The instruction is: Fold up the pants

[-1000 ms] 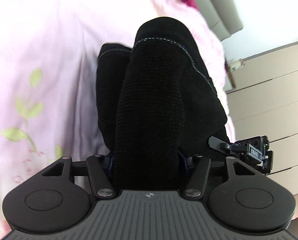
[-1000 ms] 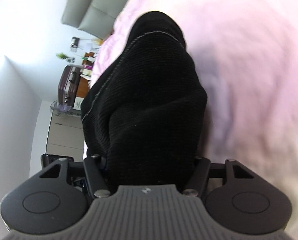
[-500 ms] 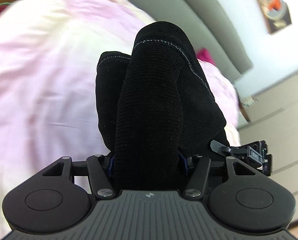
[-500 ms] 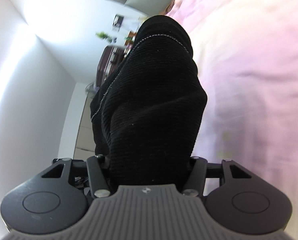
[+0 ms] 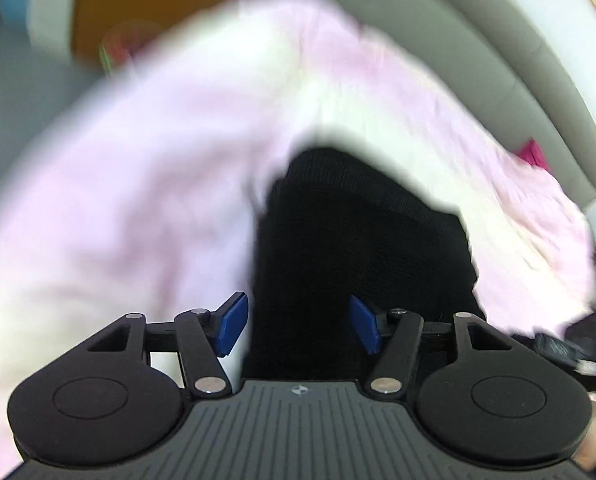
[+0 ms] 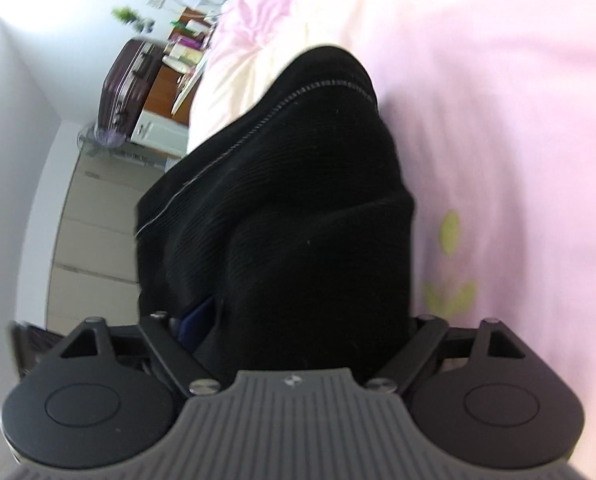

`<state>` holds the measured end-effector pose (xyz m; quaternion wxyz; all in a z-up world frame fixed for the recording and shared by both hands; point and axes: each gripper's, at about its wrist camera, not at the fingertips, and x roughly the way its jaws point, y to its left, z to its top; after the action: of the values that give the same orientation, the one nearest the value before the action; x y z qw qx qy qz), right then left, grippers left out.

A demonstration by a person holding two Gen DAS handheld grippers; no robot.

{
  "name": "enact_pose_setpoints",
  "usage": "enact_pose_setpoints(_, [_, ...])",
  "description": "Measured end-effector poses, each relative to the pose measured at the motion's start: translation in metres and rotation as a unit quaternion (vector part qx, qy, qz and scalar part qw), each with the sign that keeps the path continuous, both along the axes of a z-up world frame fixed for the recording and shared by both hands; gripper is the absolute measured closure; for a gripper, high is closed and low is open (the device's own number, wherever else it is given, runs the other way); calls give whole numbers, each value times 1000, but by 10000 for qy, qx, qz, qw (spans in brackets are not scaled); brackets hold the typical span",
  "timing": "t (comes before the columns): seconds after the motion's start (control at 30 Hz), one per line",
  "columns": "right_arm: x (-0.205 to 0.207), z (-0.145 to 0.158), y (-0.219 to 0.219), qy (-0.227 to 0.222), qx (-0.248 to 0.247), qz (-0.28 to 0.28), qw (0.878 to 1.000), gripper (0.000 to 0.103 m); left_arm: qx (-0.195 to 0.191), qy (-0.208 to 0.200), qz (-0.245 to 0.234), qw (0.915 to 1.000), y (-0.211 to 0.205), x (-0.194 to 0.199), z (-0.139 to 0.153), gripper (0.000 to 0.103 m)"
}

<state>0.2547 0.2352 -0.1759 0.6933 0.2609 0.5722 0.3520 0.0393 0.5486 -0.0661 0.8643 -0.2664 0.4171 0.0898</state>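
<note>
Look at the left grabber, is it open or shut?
Open. On the left gripper the jaws have just been opening; the blue pads stand apart, one clear of the black pants between them.

Both tongs [image 5: 299, 329] [image 6: 298, 320] have black round-lobed bodies, ribbed grey centre plates, silver screws and blue pads [image 5: 232, 328]
</note>
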Motion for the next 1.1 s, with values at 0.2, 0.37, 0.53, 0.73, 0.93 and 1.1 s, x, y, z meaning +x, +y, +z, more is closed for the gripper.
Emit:
enact_pose_setpoints(0.2, [-68, 89, -29, -1866, -1101, 277, 9758, 20, 1260, -229, 509, 9905, -71, -51, 67, 13])
enact_pose_setpoints(0.37, [-156, 153, -15, -3111, -1541, 240, 9375, 6, 2040, -49, 738, 9762, -143, -82, 81, 12])
enact_pose_setpoints(0.53, [-218, 177, -30, -3360, -1828, 11, 9239, 5, 2119, -148, 732, 9744, -163, -109, 87, 8])
enact_pose_setpoints(0.73, [-260, 190, -63, -3294, -2236, -276, 9169, 5, 2592, -18, 871, 9619, -173, -109, 93, 8])
enact_pose_setpoints(0.93, [-275, 193, -63, -3281, -2447, -403, 9115, 5, 2652, -26, 751, 9613, -170, -107, 91, 8])
enact_pose_setpoints(1.1, [-274, 191, -58, -3222, -2462, -433, 9131, 5, 2680, -135, 647, 9612, -168, -107, 89, 8])
